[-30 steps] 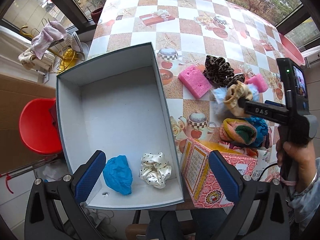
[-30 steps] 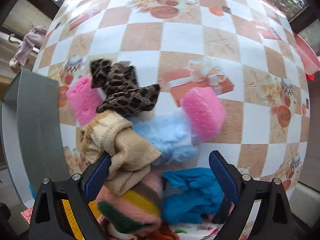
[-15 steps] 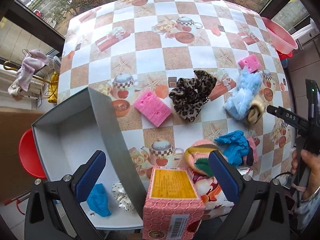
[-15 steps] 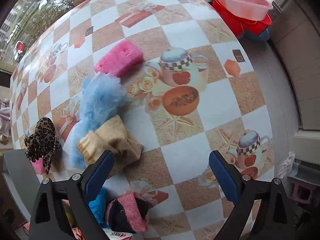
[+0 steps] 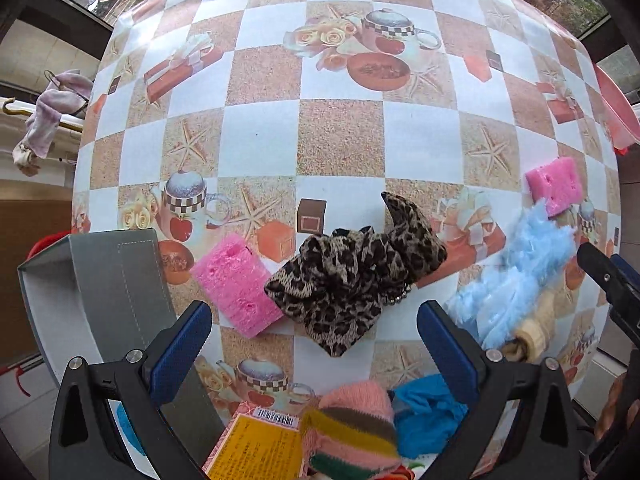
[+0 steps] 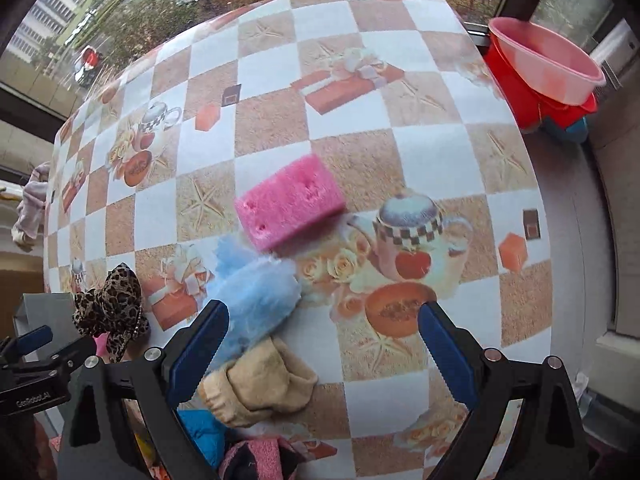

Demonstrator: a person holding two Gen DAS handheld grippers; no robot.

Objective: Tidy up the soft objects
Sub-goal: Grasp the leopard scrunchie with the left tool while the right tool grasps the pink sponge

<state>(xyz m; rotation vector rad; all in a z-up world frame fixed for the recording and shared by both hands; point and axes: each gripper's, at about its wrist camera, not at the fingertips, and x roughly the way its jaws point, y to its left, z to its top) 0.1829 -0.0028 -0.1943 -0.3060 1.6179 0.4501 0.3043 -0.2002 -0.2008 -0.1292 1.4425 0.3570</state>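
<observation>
Left gripper (image 5: 314,344): jaws wide apart, holding nothing; leopard scrunchie (image 5: 352,276) lies just ahead between them, pink sponge (image 5: 236,284) touching its left side, grey box (image 5: 116,280) beyond the left jaw.

Right gripper (image 6: 322,344): jaws wide apart, empty; beige sock (image 6: 260,388) and blue fluff (image 6: 256,300) by the left jaw, second sponge (image 6: 290,202) ahead on the desk (image 6: 440,160).

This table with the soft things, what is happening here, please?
A person holds one tool in each hand, sorting soft items into the grey box. Both are open and hold nothing. The left tool hovers over the leopard-print fabric scrunchie, beside a pink sponge block. The right tool hovers near the fluffy light-blue cloth and beige knitted sock.
</observation>
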